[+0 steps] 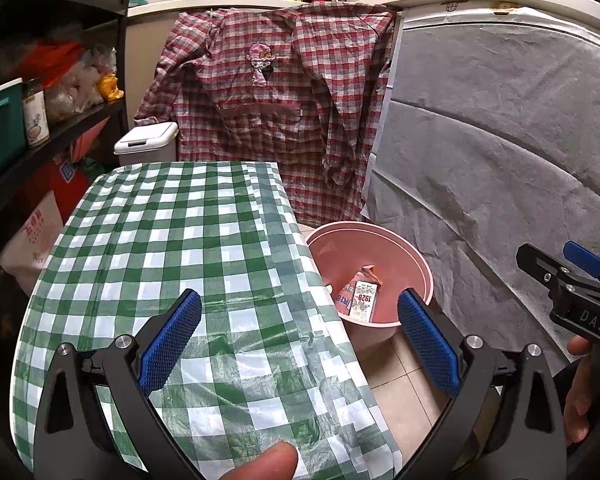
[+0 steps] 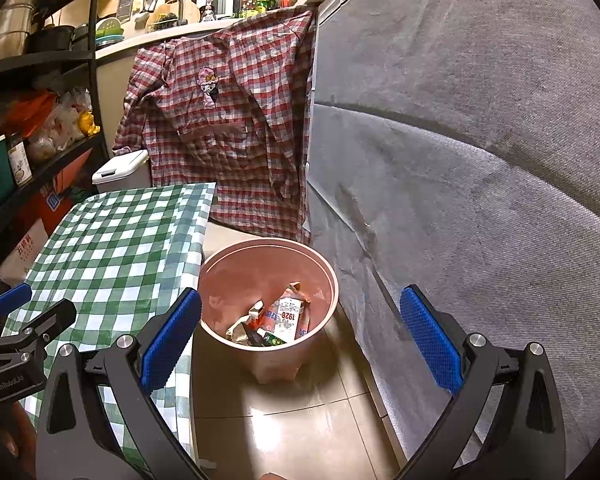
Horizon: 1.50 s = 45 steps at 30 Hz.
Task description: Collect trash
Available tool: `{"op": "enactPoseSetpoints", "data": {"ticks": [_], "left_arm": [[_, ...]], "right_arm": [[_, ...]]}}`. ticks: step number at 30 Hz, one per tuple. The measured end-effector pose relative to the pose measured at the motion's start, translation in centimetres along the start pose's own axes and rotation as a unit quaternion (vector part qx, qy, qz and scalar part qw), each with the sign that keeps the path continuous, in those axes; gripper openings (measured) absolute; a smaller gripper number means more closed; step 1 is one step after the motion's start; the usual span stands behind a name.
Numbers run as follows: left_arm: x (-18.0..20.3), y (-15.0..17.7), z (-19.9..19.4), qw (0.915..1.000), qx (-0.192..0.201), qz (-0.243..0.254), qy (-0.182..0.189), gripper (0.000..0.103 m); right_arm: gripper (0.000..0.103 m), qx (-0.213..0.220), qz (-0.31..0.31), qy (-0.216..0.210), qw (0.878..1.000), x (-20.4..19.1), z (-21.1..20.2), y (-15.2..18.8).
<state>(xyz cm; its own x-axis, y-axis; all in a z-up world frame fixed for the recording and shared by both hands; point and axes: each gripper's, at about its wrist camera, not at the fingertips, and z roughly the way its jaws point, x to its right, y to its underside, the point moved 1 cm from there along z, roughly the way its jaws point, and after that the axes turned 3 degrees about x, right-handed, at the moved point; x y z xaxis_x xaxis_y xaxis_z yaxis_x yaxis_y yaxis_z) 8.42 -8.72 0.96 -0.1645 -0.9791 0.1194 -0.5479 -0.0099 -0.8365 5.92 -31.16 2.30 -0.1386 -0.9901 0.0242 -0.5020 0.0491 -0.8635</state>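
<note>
bin (image 2: 268, 280): on floor, just right of table (image 2: 112, 240) | carton (image 2: 290, 314): in bin, among scraps | shirt (image 2: 224, 120): hanging behind table and bin | shelf (image 2: 40, 152): left of table

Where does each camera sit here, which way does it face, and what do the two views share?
Left wrist: on the left gripper, above the green checked table, facing the hanging plaid shirt; a thumb tip and the hand holding the right gripper show.
Right wrist: on the right gripper, over the tiled floor, looking down into the pink bin of trash; the left gripper shows at lower left.
Shared: bin, the carton marked 1928, table, shirt, white lidded bin.
</note>
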Motion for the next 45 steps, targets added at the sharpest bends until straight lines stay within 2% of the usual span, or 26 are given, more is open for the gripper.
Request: {"op": "enactPoseSetpoints", "data": {"ticks": [45], "left_arm": [[0.78,0.24,-0.22,0.9995,0.01,0.028,0.012,0.095]], "right_arm": [[0.098,0.0,-0.002,-0.002,1.0,0.53,0.31,-0.14]]}}
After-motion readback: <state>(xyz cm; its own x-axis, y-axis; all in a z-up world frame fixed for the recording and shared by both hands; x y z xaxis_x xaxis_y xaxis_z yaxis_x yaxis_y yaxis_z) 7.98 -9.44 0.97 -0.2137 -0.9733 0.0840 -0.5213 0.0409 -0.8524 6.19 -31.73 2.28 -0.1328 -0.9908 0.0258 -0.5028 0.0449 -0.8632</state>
